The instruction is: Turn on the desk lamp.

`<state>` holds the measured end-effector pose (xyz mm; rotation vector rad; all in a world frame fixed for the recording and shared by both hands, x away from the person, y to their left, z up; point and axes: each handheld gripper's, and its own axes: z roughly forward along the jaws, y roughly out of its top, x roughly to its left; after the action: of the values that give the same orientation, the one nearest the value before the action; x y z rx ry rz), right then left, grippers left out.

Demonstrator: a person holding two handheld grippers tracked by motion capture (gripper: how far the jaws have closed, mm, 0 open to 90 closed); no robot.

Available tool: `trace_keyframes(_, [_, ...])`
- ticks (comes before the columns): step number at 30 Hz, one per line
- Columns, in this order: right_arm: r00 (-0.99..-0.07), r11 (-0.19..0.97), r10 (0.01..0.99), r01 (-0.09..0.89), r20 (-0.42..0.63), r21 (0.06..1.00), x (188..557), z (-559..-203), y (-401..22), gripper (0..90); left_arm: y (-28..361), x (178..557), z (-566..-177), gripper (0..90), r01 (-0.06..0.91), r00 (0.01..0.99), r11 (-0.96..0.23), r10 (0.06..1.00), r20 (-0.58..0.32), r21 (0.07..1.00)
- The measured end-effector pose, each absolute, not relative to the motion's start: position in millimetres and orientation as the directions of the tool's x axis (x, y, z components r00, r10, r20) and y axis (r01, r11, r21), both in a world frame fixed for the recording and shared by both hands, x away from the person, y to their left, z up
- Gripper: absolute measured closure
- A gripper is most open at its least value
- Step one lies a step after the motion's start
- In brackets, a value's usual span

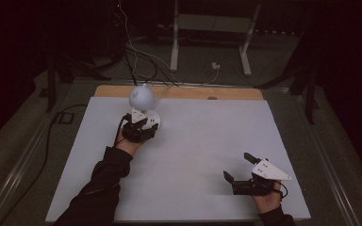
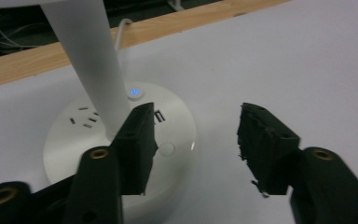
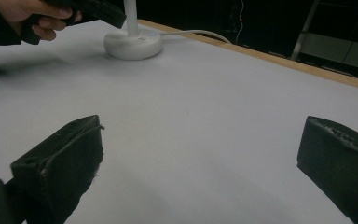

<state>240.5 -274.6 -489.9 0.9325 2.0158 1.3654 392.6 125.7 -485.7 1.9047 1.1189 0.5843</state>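
A white desk lamp with a round head [image 1: 141,96] stands on a round base [image 1: 153,118] at the back left of the white mat [image 1: 202,141]. In the left gripper view the base [image 2: 70,140] carries a blue-lit button [image 2: 134,92], socket slots and a plain button [image 2: 167,149]; the stem [image 2: 91,60] rises from it. My left gripper [image 2: 196,121] [image 1: 140,127] is open, its left jaw over the base's near edge and its right jaw over the mat. My right gripper [image 1: 237,165] [image 3: 200,140] hovers wide open over bare mat at the front right, with nothing between its jaws.
The lamp's white cord [image 3: 196,32] runs off the back over the wooden table edge [image 1: 184,92]. Dark cables [image 1: 136,61] and a white desk frame [image 1: 174,42] stand on the floor behind the table. In the right gripper view a hand [image 3: 32,16] holds the other gripper by the lamp base [image 3: 133,45].
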Motion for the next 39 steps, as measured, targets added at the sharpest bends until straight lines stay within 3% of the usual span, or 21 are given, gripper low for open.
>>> trace_keyframes(7, [-0.623,0.252,0.781,0.248,-0.045,0.935,241,-490,-275,0.0,128,399,-489,68.7,0.482,0.476,-0.272,0.879,0.012,0.833])
trace_keyframes(19, [-0.624,0.252,0.780,0.251,-0.043,0.935,241,-490,-275,0.0,129,408,-500,87.9,0.501,0.458,-0.291,0.888,0.035,0.815])
trace_keyframes(39, [-0.628,0.252,0.777,0.246,-0.044,0.936,240,-489,-275,0.0,125,413,-516,90.0,0.484,0.465,-0.297,0.884,0.046,0.823])
